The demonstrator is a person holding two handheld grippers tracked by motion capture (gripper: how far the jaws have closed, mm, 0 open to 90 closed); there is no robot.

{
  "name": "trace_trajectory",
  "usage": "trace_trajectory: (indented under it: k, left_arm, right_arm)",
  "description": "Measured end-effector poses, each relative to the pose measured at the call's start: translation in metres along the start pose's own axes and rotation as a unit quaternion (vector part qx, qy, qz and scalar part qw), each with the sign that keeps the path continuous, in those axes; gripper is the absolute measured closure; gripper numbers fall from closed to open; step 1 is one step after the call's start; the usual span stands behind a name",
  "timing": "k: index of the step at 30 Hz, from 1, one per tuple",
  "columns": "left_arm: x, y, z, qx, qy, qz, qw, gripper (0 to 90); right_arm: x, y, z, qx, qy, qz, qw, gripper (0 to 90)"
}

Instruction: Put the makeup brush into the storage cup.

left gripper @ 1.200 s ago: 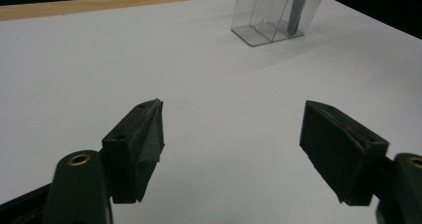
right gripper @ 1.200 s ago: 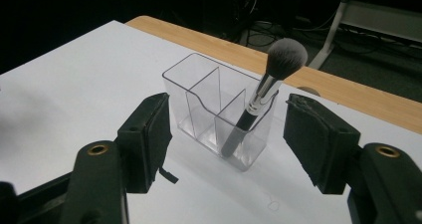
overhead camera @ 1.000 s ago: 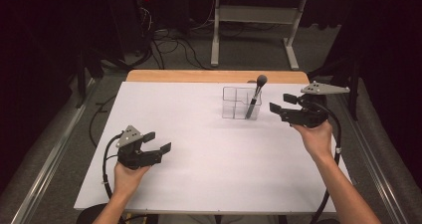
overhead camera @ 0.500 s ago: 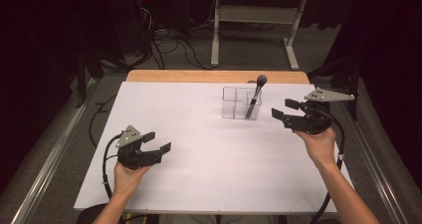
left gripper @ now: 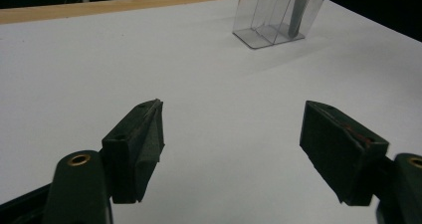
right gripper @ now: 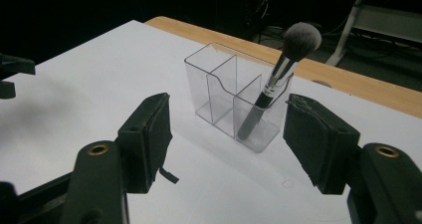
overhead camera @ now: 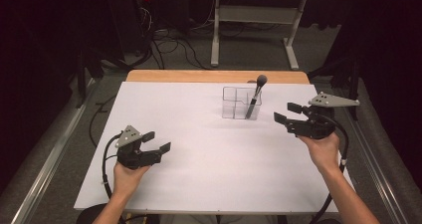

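1. A dark room with cables on the floor; in the middle stands a white counter (overhead camera: pixel 209 159) with a wooden strip along its far edge.
2. A clear divided organizer (overhead camera: pixel 241 103) stands on the far right part of the counter, and a makeup brush (overhead camera: pixel 255 97) leans in its right-hand compartment, bristles up, handle tilted toward the far right.
3. The right tool (overhead camera: pixel 287 113) hovers just right of the organizer, jaws wide apart and empty. In the right gripper view the brush (right gripper: pixel 278 82) lies straight ahead between the jaws, a little beyond them.
4. The left tool (overhead camera: pixel 159 141) rests low at the near left, well apart from the organizer, jaws open and empty.
5. The right hand is plainly nearer; I judge any grasp must meet the brush's steep, slanted axis side-on.
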State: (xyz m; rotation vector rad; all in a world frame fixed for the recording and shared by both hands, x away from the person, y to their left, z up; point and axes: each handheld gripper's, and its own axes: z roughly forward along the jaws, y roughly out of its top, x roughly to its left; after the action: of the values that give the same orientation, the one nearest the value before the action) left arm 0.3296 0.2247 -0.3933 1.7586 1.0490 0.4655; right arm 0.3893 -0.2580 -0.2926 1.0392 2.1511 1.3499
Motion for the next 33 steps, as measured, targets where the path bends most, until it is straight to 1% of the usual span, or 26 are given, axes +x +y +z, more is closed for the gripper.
trace_trajectory:
  k: [3, 4, 6, 7, 17, 18, 19, 23, 26, 33]
  left_arm:
    - [0.0, 0.0, -0.001, -0.002, 0.0, 0.0, 1.0, 25.7]
    - [0.0, 0.0, -0.001, -0.003, 0.0, -0.001, 1.0, 25.7]
    - [0.001, 0.0, 0.0, 0.0, 0.0, -0.001, 1.0, 25.7]
    - [0.001, 0.0, 0.0, 0.001, 0.001, 0.0, 1.0, 25.7]
    - [0.0, 0.0, 0.0, 0.002, -0.002, 0.003, 1.0, 25.6]
    - [0.0, 0.0, 0.0, 0.002, -0.002, 0.003, 1.0, 25.6]
    - [0.0, 0.0, 0.0, 0.001, -0.002, 0.003, 1.0, 25.6]
    - [-0.001, 0.0, 0.0, 0.002, -0.002, 0.004, 1.0, 25.6]
    - [0.0, 0.0, 0.0, 0.002, -0.002, 0.003, 1.0, 25.6]
    - [-0.001, 0.0, 0.0, 0.002, -0.004, 0.005, 1.0, 25.5]
  right_arm:
    - [0.002, -0.002, -0.002, -0.001, 0.003, 0.0, 1.0, 37.2]
    - [0.002, -0.002, -0.002, 0.0, 0.003, -0.003, 1.0, 37.2]
    - [0.003, -0.003, -0.003, 0.001, 0.003, 0.0, 1.0, 37.2]
    - [0.002, -0.004, -0.004, 0.001, 0.003, -0.003, 1.0, 37.2]
    - [0.002, -0.012, -0.008, -0.001, 0.006, 0.005, 1.0, 37.2]
    - [0.001, -0.012, -0.009, -0.001, 0.006, 0.0, 1.0, 37.2]
    - [0.001, -0.013, -0.01, 0.001, 0.005, 0.004, 1.0, 37.2]
    - [0.001, -0.017, -0.013, 0.0, 0.005, 0.003, 1.0, 37.3]
    - [0.001, -0.02, -0.015, 0.001, 0.005, 0.006, 1.0, 37.2]
    - [0.001, -0.025, -0.016, -0.003, 0.007, 0.01, 0.9999, 37.3]
